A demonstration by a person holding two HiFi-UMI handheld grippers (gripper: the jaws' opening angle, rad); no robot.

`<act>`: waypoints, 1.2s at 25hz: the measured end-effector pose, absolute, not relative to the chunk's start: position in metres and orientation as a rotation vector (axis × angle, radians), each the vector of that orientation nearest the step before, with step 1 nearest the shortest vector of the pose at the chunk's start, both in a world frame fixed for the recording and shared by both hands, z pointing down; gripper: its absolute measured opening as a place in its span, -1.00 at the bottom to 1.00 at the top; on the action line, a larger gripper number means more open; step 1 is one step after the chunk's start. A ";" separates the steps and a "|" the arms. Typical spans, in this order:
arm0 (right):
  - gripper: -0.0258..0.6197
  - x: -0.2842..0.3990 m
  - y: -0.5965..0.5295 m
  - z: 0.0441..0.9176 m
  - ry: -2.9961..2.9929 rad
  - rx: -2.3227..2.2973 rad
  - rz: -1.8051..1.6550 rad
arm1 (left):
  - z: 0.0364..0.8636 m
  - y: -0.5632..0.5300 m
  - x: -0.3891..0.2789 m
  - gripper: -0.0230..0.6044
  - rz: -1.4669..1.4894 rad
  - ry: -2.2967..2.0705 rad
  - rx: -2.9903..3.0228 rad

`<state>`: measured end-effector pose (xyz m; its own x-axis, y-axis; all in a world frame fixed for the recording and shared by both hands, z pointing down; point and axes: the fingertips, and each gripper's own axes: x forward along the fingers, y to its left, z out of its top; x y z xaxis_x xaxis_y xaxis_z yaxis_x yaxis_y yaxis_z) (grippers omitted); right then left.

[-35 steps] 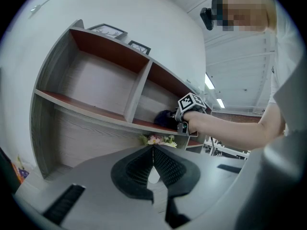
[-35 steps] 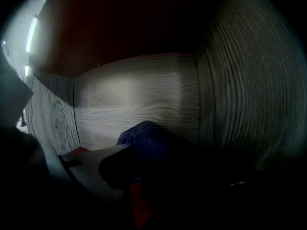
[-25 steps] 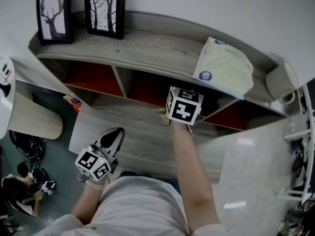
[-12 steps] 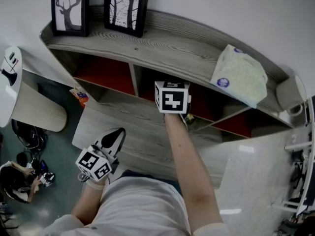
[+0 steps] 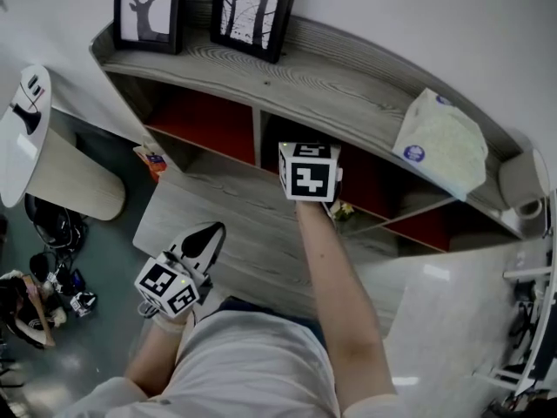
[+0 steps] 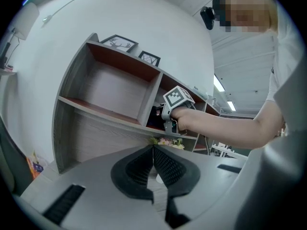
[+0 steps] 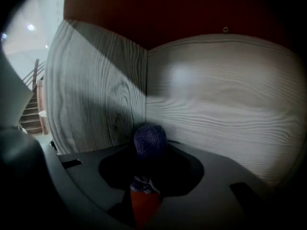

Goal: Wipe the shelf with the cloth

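Note:
My right gripper (image 5: 311, 200) reaches into the middle compartment of the grey wooden shelf (image 5: 287, 77), its marker cube (image 5: 308, 171) facing up. It is shut on the cloth (image 7: 149, 140), a dark bluish wad pressed close to the corner where two wood panels (image 7: 146, 87) meet. A flowery edge of the cloth (image 5: 341, 209) hangs below the hand, and the cloth (image 6: 168, 142) also shows under the right gripper (image 6: 169, 123) in the left gripper view. My left gripper (image 5: 205, 239) hangs low in front of the shelf, shut and holding nothing.
Two framed tree and deer pictures (image 5: 252, 11) stand on the shelf top at the left. A tissue pack (image 5: 439, 146) and a paper roll (image 5: 520, 185) lie at its right end. A white round table (image 5: 26, 129) stands to the left, above floor clutter (image 5: 48, 277).
My right gripper has slid left along the compartment toward the divider, cloth still held. The left gripper has stayed low and shut.

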<state>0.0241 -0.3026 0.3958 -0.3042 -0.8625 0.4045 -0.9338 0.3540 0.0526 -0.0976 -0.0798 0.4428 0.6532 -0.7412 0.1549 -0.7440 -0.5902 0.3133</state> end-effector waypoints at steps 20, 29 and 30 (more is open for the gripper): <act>-0.55 0.061 -0.150 0.349 -2.578 1.613 0.137 | 0.416 -0.084 -0.030 -0.88 0.090 -0.986 2.651; -0.55 0.128 -0.088 0.369 -2.546 1.755 0.171 | 0.410 -0.089 0.009 -0.88 0.168 -0.837 2.743; -0.55 0.134 -0.084 0.371 -2.539 1.771 0.182 | 0.410 -0.090 0.012 -0.88 0.170 -0.825 2.747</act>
